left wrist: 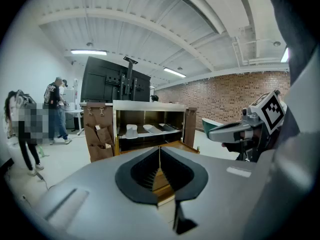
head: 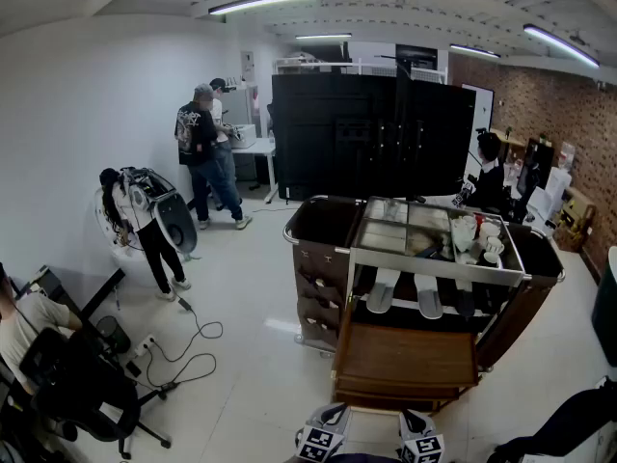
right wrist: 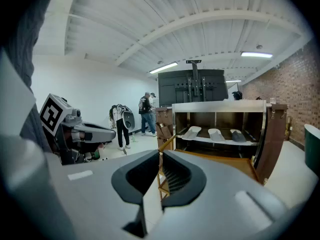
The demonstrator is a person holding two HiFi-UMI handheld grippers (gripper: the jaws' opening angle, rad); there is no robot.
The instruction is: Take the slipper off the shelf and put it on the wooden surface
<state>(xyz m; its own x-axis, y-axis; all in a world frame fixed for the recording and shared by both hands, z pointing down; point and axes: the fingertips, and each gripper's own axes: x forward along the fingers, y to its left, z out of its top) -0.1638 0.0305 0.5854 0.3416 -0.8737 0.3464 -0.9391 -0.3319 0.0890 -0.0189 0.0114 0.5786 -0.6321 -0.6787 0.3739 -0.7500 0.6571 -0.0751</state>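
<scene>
While the white slipper point(right wrist: 191, 132) lies on the shelf point(right wrist: 220, 141) above the wooden surface point(head: 405, 355), left tool point(left wrist: 160, 156) and right tool point(right wrist: 160, 158) are both fully closed, jaws together, gripping nothing, well apart from it

In the middle of the pale floor, a brown service cart point(head: 316, 249), open toward the camera. On its shelf point(head: 405, 313), side by side: a white slipper point(head: 383, 290), a second white slipper point(head: 429, 303) and a dark slipper point(head: 466, 302) (hard to make out in the shadow). Just below, a wooden surface point(head: 405, 355), sticking out to the front. On the cart top, at the right end, white cups point(head: 482, 234). Behind the cart, a big black panel point(head: 371, 133). At left, two standing people point(head: 204, 152) near a white table point(head: 253, 148); closer, another person point(head: 135, 225) and black cables point(head: 183, 350) on the floor. At the bottom edge, only the marker cubes of the left gripper point(head: 323, 440) and the right gripper point(head: 421, 446).
</scene>
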